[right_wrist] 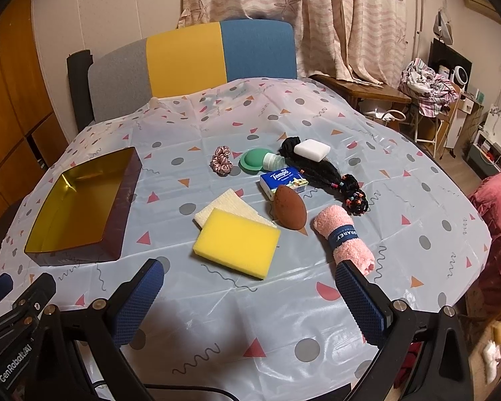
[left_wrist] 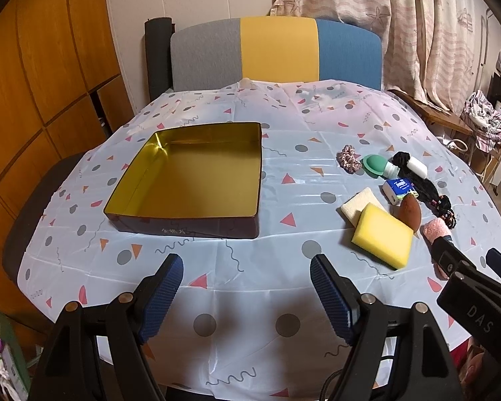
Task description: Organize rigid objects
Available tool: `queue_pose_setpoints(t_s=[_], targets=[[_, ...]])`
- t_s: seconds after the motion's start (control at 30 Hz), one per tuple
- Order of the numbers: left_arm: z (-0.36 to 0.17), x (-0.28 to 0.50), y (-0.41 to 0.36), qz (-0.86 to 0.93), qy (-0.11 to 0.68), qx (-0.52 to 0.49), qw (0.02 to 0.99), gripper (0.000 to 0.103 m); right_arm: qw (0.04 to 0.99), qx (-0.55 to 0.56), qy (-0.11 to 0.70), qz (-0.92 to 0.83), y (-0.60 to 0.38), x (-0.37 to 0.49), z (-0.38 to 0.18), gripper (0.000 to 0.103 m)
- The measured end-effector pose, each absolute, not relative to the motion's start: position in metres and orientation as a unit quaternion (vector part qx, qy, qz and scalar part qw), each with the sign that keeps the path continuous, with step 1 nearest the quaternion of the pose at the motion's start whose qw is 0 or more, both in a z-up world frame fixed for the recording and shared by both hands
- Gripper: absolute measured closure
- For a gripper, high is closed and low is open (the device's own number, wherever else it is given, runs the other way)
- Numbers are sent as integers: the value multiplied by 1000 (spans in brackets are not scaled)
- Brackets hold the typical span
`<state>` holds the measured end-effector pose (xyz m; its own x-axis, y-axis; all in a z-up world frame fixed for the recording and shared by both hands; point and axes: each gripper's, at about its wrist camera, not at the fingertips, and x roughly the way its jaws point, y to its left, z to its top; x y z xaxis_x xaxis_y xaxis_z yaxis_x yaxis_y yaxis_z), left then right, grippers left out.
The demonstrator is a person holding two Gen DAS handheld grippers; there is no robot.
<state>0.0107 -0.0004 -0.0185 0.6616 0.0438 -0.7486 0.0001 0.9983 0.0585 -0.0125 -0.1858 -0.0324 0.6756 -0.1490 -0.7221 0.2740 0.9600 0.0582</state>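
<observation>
Tablecloth (right_wrist: 237, 317), glossy plastic printed with dots, triangles and squiggles, covered the whole table. At the left of the right wrist view lay the box (right_wrist: 123, 207), a shallow rectangular tin, dark outside and shiny gold inside, with nothing in it. Lower centre sat the yellow sponge (right_wrist: 237, 245), a soft block resting partly on a cream cloth (right_wrist: 233, 202). To its right lay a rolled pink towel (right_wrist: 345, 239), fluffy, with a dark band. Above these were a black braid (right_wrist: 324, 170) with beads, a tissue pack (right_wrist: 282, 180), a brown egg-shaped sponge (right_wrist: 289, 209), a white bar (right_wrist: 312, 149), a green silicone bottle (right_wrist: 255, 160) and a pink scrunchie (right_wrist: 221, 161).

Nothing had been sorted yet, so the task seemed to be at its start. The left gripper (left_wrist: 247, 295) hovered over bare cloth in front of the box, its ribbed blue fingers (left_wrist: 163, 295) spread wide and holding nothing. The right gripper (right_wrist: 250, 304) was likewise released, below the sponge. The next move likely called for choosing a hard item, perhaps the white bar, and carrying it to the box.
</observation>
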Motion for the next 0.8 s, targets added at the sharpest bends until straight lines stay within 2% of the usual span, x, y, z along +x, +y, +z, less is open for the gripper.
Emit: queue_pose_setpoints(t_s=[0.53, 0.8], targets=[[-32, 19, -23, 2, 436, 49, 899, 23, 907, 99, 395, -109, -205, -10, -47, 0], [-60, 30, -41, -39, 482, 61, 873, 23, 902, 97, 401, -129, -234, -14, -69, 0]])
